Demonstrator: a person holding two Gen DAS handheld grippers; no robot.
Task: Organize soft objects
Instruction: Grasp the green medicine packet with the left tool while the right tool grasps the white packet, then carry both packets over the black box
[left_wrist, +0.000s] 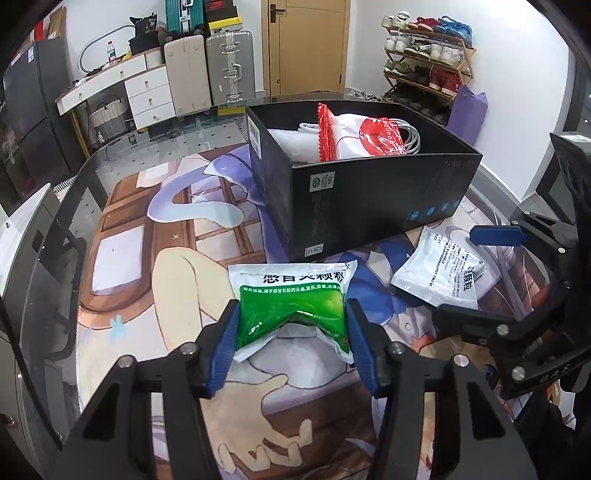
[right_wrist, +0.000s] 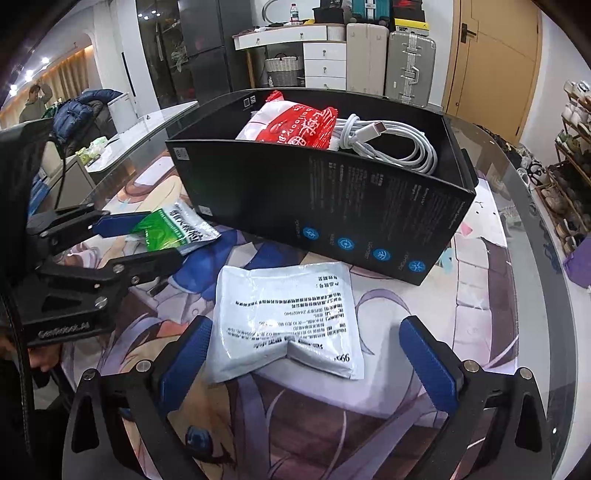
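My left gripper (left_wrist: 291, 325) is shut on a green and white medicine pouch (left_wrist: 291, 306), which buckles between the blue pads, just above the mat. It also shows in the right wrist view (right_wrist: 173, 229) at the left. A white pouch with black print (right_wrist: 286, 317) lies flat on the mat; my right gripper (right_wrist: 306, 354) is open with its pads on either side of the pouch's near edge, apart from it. The white pouch shows in the left wrist view (left_wrist: 439, 273) too. A black open box (left_wrist: 369, 195) stands behind, holding a red and white bag (right_wrist: 295, 125) and a white cable (right_wrist: 391, 144).
The table carries an anime-print mat (left_wrist: 155, 280) under a glass edge (right_wrist: 535, 258). Suitcases (left_wrist: 229, 66), a drawer unit (left_wrist: 147, 92) and a shoe rack (left_wrist: 428, 55) stand beyond the table. A person (right_wrist: 35, 99) stands far left.
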